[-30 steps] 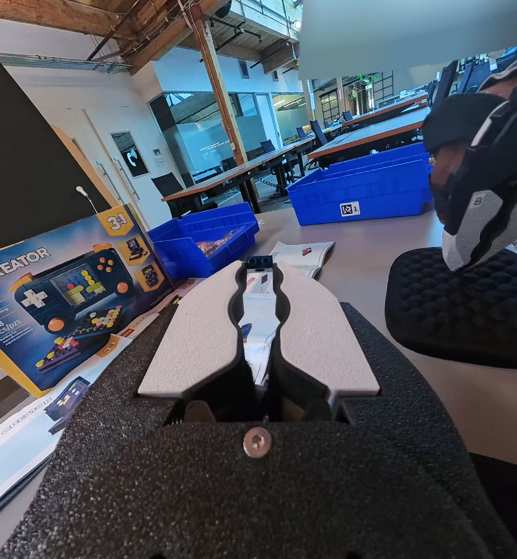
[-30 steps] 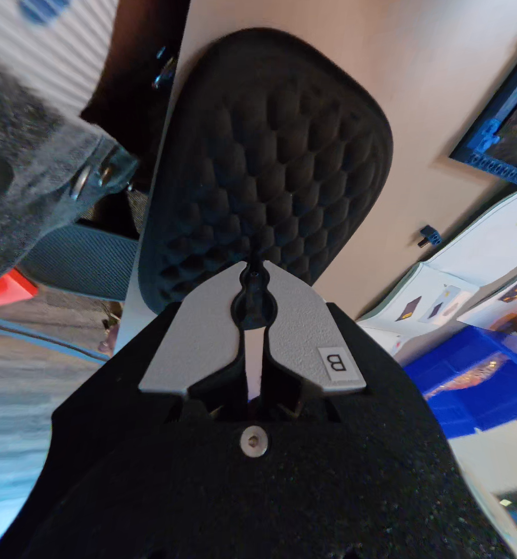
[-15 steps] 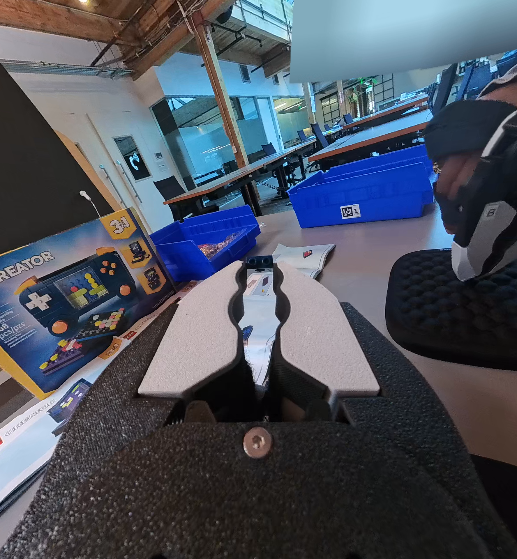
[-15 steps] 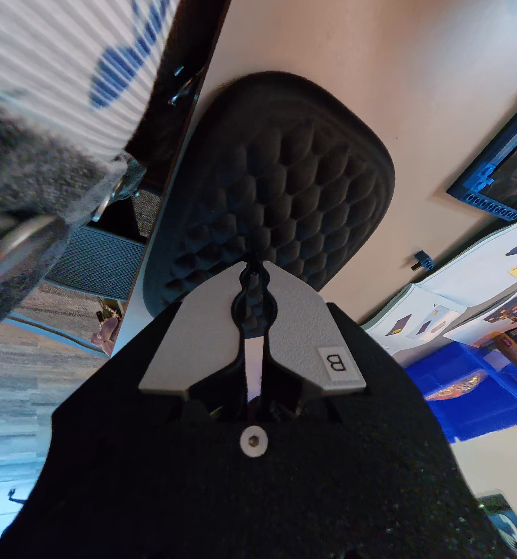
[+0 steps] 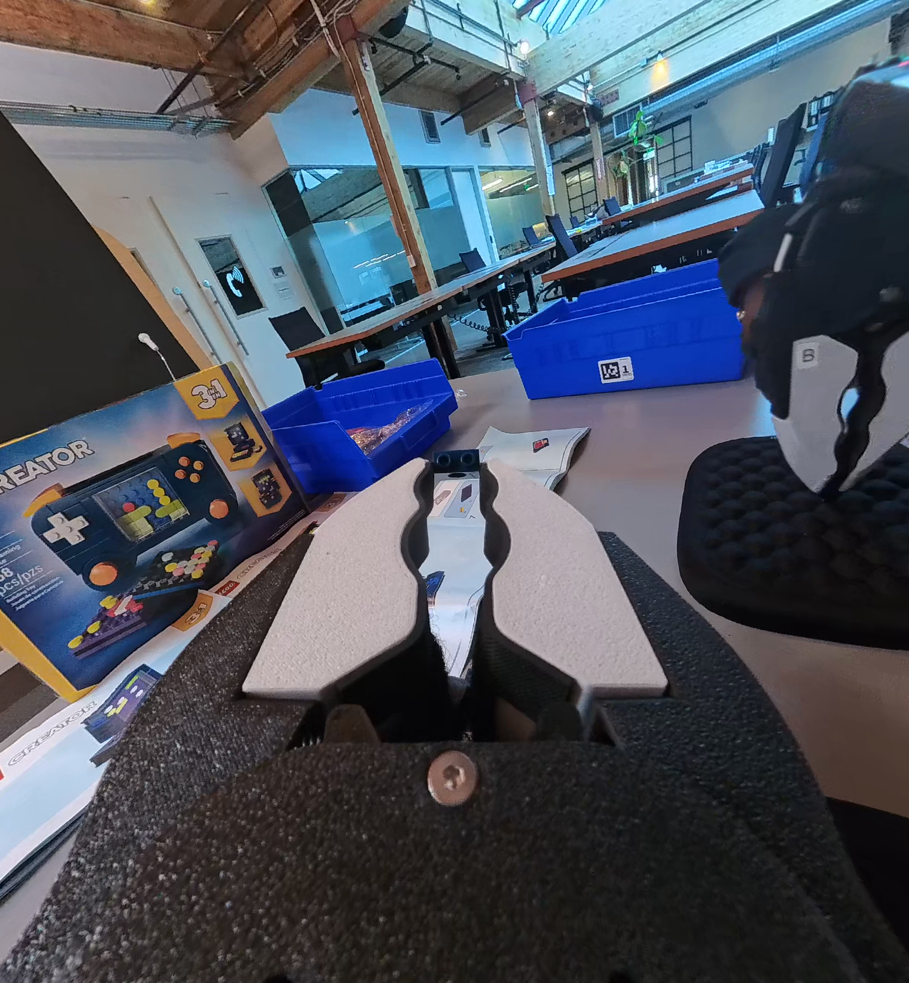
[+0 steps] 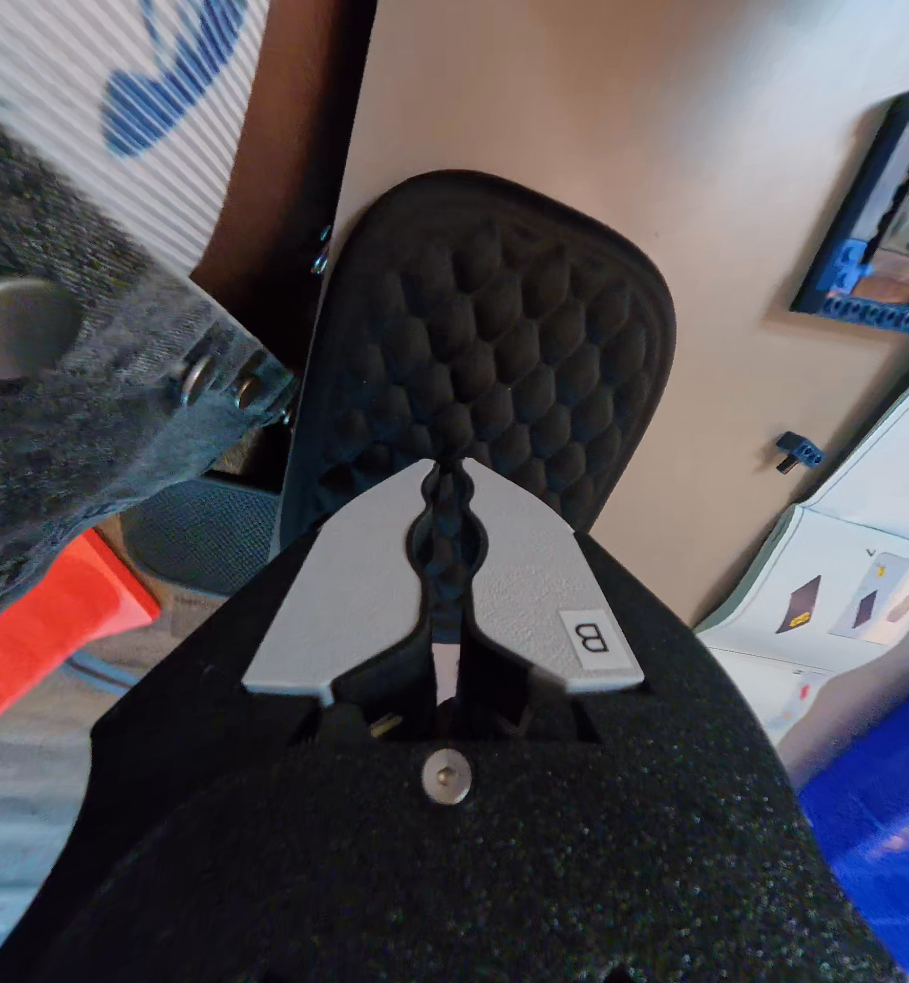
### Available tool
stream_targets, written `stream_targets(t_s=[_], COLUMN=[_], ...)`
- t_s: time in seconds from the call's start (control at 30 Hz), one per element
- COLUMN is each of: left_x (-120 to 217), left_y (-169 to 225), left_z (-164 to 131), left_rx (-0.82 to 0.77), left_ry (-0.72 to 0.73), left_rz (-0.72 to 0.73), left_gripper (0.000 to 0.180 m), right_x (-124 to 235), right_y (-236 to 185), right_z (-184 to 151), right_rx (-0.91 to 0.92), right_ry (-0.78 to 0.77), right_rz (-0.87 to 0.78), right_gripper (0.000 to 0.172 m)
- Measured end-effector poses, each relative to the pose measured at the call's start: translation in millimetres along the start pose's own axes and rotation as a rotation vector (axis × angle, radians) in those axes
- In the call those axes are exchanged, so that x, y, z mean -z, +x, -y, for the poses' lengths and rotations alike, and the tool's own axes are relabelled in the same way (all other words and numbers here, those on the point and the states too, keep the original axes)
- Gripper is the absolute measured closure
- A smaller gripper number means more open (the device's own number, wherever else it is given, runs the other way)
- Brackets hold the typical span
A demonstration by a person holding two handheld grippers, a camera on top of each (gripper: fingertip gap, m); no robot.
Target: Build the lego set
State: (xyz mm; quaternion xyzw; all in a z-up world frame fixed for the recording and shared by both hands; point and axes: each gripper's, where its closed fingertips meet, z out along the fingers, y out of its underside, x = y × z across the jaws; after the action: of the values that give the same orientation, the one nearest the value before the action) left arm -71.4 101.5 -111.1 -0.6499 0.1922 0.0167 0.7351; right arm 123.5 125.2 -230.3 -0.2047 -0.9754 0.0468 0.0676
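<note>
While gripping brick (image 5: 456,458), left hand-held gripper (image 5: 455,471)

Box (image 5: 122,510) left of bins (image 5: 367,420); pad (image 5: 814,542) right.

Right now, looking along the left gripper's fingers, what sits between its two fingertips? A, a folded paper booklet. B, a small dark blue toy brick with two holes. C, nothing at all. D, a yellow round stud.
B: a small dark blue brick with two round holes sits between the tips of the left gripper, above the open instruction booklet on the table.
</note>
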Motion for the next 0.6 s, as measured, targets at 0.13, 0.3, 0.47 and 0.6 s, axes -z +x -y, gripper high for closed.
stream_targets(t_s=[0.13,0.3,0.47,0.6], left_x=[-1.0,-2.7,-2.4,5.2], left_y=[1.9,5.0,15.2,13.1], left_z=[-2.0,-5.1,2.3,13.8], left_rx=[0.007,0.016,0.14,0.344], left_ry=[-0.007,-0.016,0.056,0.174], left_rz=[-0.012,-0.033,-0.142,-0.241], left_gripper=[0.165,0.165,0.165,0.165], right_x=[11.2,34.3,88.0,128.4], right_y=[14.2,34.5,84.0,135.0], right_z=[-1.4,6.4,40.9,73.1], right_rx=[-0.16,-0.302,-0.36,-0.36], right_ry=[0.204,0.527,0.996,1.355], right_rz=[-0.004,-0.047,-0.175,-0.17], right_gripper=[0.167,0.167,0.167,0.167])
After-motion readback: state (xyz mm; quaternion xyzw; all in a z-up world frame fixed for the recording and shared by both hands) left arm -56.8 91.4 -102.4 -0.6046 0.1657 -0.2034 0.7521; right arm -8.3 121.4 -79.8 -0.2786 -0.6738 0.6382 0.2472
